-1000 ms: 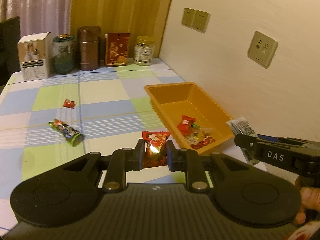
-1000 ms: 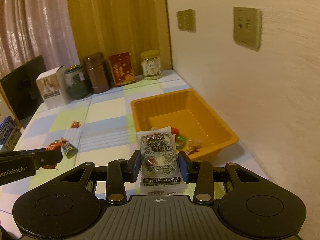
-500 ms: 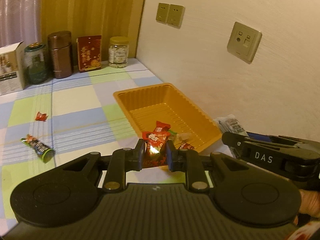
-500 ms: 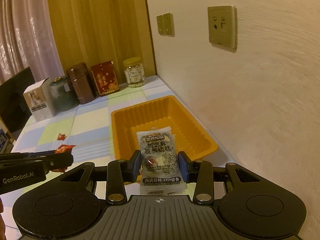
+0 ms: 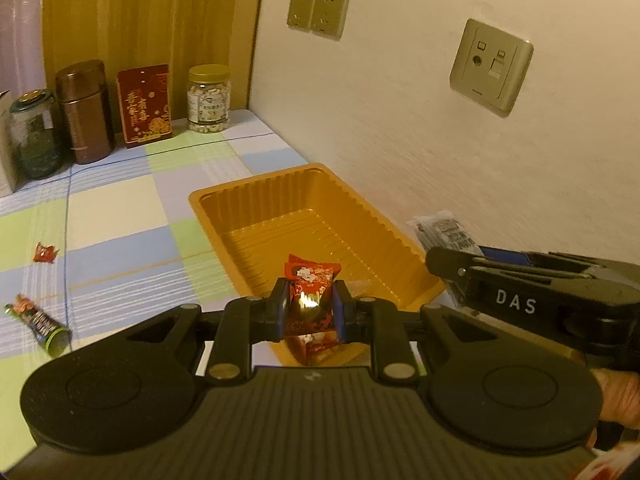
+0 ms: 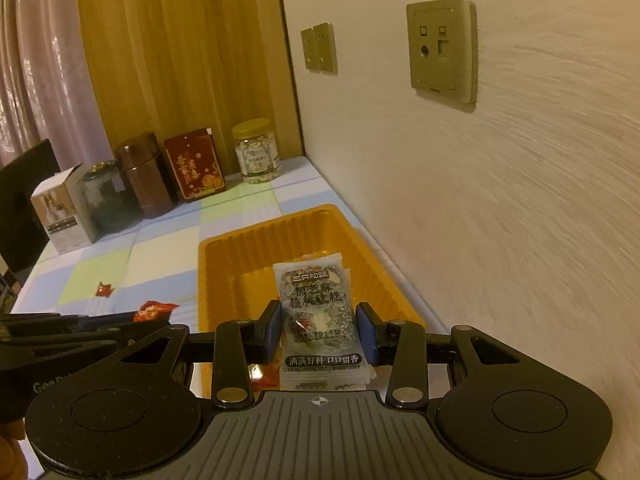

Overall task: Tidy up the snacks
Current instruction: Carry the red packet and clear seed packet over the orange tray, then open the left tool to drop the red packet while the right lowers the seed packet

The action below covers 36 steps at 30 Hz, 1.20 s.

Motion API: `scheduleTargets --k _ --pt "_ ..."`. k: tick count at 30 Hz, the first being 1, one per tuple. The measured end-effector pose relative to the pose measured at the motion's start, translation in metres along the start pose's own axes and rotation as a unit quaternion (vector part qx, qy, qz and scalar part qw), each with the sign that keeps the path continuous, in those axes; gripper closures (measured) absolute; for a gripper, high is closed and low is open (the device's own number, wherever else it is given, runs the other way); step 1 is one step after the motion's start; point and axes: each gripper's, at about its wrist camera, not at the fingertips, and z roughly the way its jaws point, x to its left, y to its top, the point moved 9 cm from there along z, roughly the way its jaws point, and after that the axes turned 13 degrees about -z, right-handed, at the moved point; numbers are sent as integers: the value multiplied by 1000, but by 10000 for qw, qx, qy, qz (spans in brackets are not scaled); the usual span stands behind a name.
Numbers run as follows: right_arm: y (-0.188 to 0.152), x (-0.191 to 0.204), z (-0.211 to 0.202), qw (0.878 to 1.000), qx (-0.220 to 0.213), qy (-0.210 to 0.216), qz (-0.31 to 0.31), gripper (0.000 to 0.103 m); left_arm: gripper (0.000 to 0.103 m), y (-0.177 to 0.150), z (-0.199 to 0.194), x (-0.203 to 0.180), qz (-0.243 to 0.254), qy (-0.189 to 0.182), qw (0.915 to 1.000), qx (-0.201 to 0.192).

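Note:
My left gripper [image 5: 309, 304] is shut on a red snack packet [image 5: 310, 296] and holds it over the near end of the orange tray [image 5: 256, 196]. My right gripper [image 6: 319, 328] is shut on a grey sesame-cake packet [image 6: 316, 312], also above the tray's [image 6: 248, 240] near end; it shows at the right of the left wrist view [image 5: 444, 232]. A few wrapped candies lie in the tray under the grippers, mostly hidden. A small red candy [image 5: 45, 253] and a green snack stick [image 5: 38, 320] lie on the checked tablecloth to the left.
Along the back edge stand a nut jar [image 5: 209, 98], a red box [image 5: 144, 106], a brown canister [image 5: 84, 112], a glass jar [image 5: 34, 134] and a white box [image 6: 64, 212]. The wall with sockets [image 5: 492, 66] runs close along the tray's right side.
Both grippers have moved forward and right with their packets, from short of the tray to over its near end. Their grips have not changed.

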Motion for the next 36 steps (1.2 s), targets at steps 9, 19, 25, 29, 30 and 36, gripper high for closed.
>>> scheduleTargets --k 9,19,25,29,30,36 --pt "10 -16 36 9999 128 29 34 63 83 13 41 -1 32 -85 9999 132" --pt "13 -31 59 9996 202 3 195 63 83 14 70 -2 87 -92 9996 263" --pt "11 -34 58 9995 211 -30 238 63 65 16 80 0 23 -48 9996 264" --pt "10 -35 57 9995 211 -40 230 63 65 17 74 10 -73 34 9997 215" --pt "10 -35 57 9995 213 -39 235 63 65 17 72 14 -117 57 9997 201" --pt "12 -29 58 9994 210 48 255 63 65 15 59 38 -286 300 9990 158"
